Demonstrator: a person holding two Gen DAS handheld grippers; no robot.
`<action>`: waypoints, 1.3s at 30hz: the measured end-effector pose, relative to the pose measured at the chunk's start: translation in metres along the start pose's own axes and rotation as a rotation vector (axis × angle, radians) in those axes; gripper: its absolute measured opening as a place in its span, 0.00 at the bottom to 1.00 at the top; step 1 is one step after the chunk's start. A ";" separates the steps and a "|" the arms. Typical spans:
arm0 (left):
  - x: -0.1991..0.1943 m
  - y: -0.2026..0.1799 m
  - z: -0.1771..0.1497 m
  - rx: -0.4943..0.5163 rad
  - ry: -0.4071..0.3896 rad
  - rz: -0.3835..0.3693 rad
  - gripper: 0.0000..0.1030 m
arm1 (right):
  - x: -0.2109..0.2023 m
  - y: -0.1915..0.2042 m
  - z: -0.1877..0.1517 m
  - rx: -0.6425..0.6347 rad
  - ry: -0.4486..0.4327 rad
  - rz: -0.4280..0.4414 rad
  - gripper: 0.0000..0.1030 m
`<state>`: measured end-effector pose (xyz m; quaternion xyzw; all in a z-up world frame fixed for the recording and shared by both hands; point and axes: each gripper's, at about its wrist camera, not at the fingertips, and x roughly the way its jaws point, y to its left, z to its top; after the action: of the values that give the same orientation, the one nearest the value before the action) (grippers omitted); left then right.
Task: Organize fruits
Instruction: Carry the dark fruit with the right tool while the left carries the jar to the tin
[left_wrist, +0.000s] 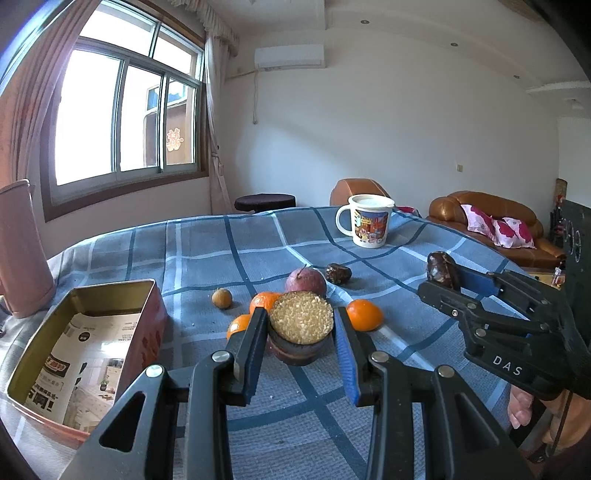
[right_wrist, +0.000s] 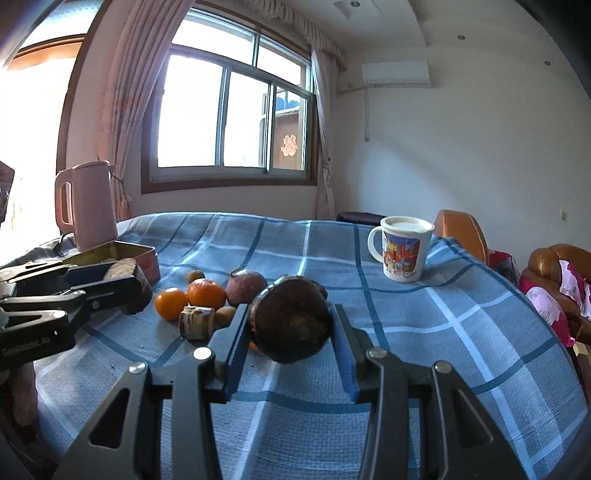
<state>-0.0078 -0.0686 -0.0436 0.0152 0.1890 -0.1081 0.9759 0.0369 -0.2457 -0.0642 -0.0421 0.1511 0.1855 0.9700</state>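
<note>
My left gripper (left_wrist: 300, 323) is shut on a short chunk of sugarcane (left_wrist: 301, 320), whose pale grainy cut end faces the camera and whose skin is dark purple. My right gripper (right_wrist: 291, 319) is shut on a dark brown rounded chunk (right_wrist: 291, 321); the left wrist view shows it at the right (left_wrist: 441, 271), lifted off the cloth. Loose fruit lies beyond: three oranges (left_wrist: 365, 314) (left_wrist: 264, 300) (left_wrist: 238, 325), a purple round fruit (left_wrist: 306, 280), a small brown fruit (left_wrist: 222, 297) and a dark lump (left_wrist: 338, 273). Another cane piece (right_wrist: 197, 322) lies by the oranges (right_wrist: 171, 302).
An open gold-lined tin box (left_wrist: 146, 295) with printed paper inside stands at the left. A pink kettle (right_wrist: 90, 205) is behind it and a cartoon mug (left_wrist: 369, 225) stands at the far side of the blue checked cloth (left_wrist: 295, 398). A hand (left_wrist: 521, 406) shows under the right gripper.
</note>
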 end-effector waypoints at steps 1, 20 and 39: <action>0.000 0.000 0.000 0.003 0.000 0.000 0.36 | -0.001 0.000 0.000 -0.002 -0.008 0.000 0.44; -0.015 -0.001 0.001 0.018 -0.026 0.016 0.36 | -0.012 0.008 0.000 -0.050 -0.072 0.006 0.44; -0.027 0.044 0.011 -0.024 -0.018 0.134 0.36 | 0.002 0.058 0.036 -0.130 -0.043 0.135 0.44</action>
<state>-0.0188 -0.0214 -0.0234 0.0153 0.1801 -0.0406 0.9827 0.0271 -0.1860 -0.0319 -0.0907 0.1204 0.2607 0.9536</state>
